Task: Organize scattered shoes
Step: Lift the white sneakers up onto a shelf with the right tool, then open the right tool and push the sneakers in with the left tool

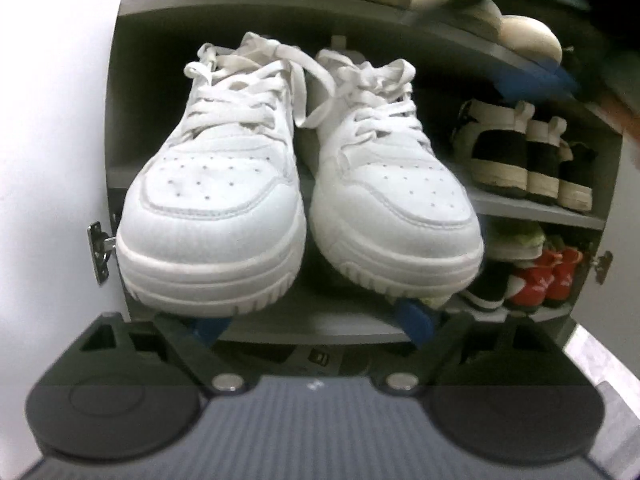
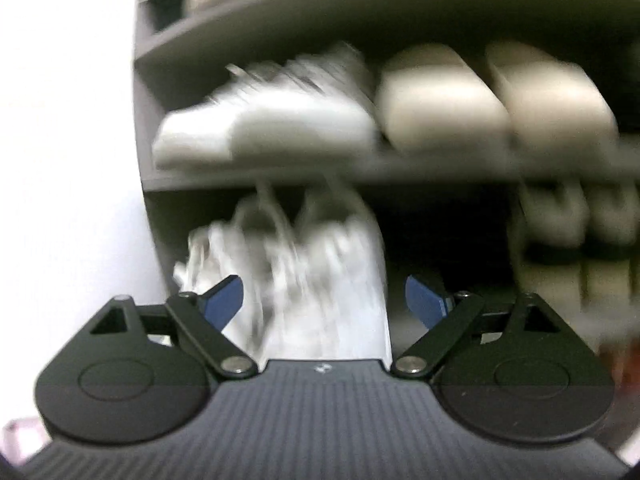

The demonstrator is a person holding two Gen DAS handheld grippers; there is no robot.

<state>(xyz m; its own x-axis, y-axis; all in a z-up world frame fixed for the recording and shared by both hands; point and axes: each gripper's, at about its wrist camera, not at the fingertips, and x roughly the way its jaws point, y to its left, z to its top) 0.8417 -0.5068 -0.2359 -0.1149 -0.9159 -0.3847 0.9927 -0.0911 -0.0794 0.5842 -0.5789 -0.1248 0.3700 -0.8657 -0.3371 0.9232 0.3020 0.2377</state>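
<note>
in the grey shoe cabinet (image 1: 132,16) my white sneakers (image 1: 296,184) sit paired, toes out, for tidiness, left hand-held gripper (image 1: 314,322) and right hand-held gripper (image 2: 324,300) both released.

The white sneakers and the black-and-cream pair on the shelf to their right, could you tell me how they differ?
The white sneakers are all white and point toes outward; the black-and-cream pair shows its heels, with black panels and pull tabs. The white sneakers overhang the shelf edge; the black-and-cream pair sits further in. Both stand upright, side by side.
</note>
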